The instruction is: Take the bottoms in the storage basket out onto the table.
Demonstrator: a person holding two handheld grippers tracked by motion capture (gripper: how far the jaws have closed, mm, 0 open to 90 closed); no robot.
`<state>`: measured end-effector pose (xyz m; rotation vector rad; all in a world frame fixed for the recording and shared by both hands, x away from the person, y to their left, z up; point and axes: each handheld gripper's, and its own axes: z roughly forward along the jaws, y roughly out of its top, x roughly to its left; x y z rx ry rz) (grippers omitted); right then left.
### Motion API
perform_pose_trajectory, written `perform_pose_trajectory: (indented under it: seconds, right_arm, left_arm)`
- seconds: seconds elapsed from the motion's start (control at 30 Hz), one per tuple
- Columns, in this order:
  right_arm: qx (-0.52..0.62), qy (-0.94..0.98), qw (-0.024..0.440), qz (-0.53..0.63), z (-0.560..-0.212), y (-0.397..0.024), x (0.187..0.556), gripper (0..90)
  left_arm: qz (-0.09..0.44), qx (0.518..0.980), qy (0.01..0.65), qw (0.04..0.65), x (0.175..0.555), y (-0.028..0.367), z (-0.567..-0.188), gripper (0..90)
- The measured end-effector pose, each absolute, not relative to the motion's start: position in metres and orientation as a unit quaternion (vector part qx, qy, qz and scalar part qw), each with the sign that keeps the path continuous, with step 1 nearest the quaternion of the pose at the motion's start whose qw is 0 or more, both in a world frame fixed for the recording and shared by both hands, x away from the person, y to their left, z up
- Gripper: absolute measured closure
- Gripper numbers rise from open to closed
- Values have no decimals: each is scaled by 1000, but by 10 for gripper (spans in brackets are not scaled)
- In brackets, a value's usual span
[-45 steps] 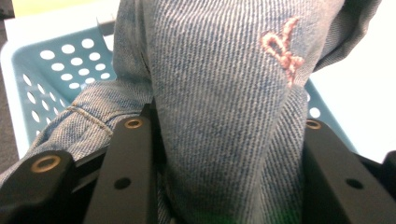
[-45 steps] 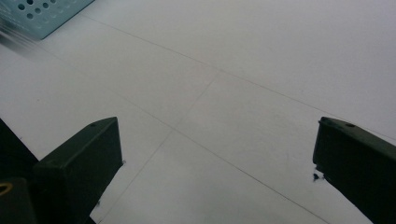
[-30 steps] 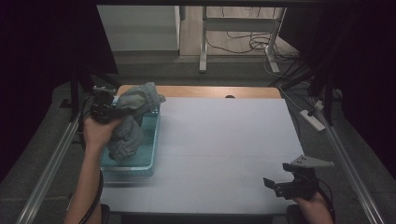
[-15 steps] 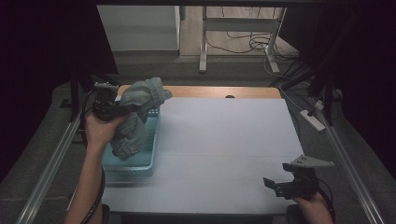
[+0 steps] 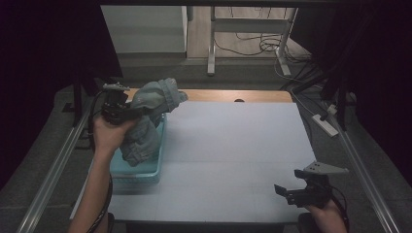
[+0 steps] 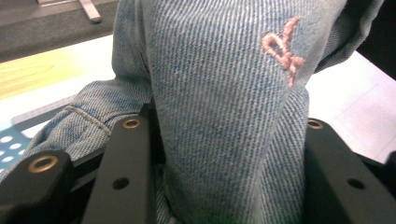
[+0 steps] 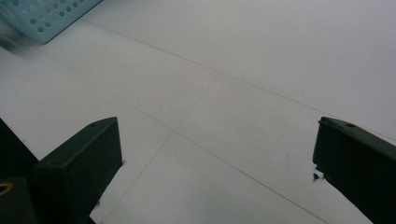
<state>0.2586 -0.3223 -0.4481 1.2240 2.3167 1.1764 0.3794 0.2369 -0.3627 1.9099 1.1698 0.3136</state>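
Over the last second the left tongs (image 5: 127,112) have carried the denim garment (image 5: 145,121) higher and a little further from the person, so that more of the cloth now hangs free above the pale blue basket (image 5: 141,171) than a moment ago; its lower folds appear still to dip inside the basket's rim, just below and beside the tongs. The left tongs are clamped on a thick fold of the denim garment, and the left gripper view shows the blue twill with a small pink embroidered mark (image 6: 282,49) bulging up between the two black jaws. The right tongs (image 5: 286,191) have stayed where they were, low over the white surface (image 5: 233,145) near the person's edge, well apart from the garment, their jaws standing wide with nothing between them. Judged from this, the garment is mid-way out of the basket: the lift is going cleanly, the grip looks secure, and what is left is likely to clear the rim and bring the cloth across to the open surface in front of the waiting right tongs
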Motion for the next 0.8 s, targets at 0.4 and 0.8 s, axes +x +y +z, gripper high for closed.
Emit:
perform_pose_trajectory:
  seconds: [0.4,0.8]
  right_arm:
    - [423,800,133,405,-448,-322,259,18]
    - [423,800,132,403,-448,-322,259,18]
  left_arm:
    - [117,776,439,438,375,215,-352,583]
    - [102,789,411,446,377,188,-350,582]
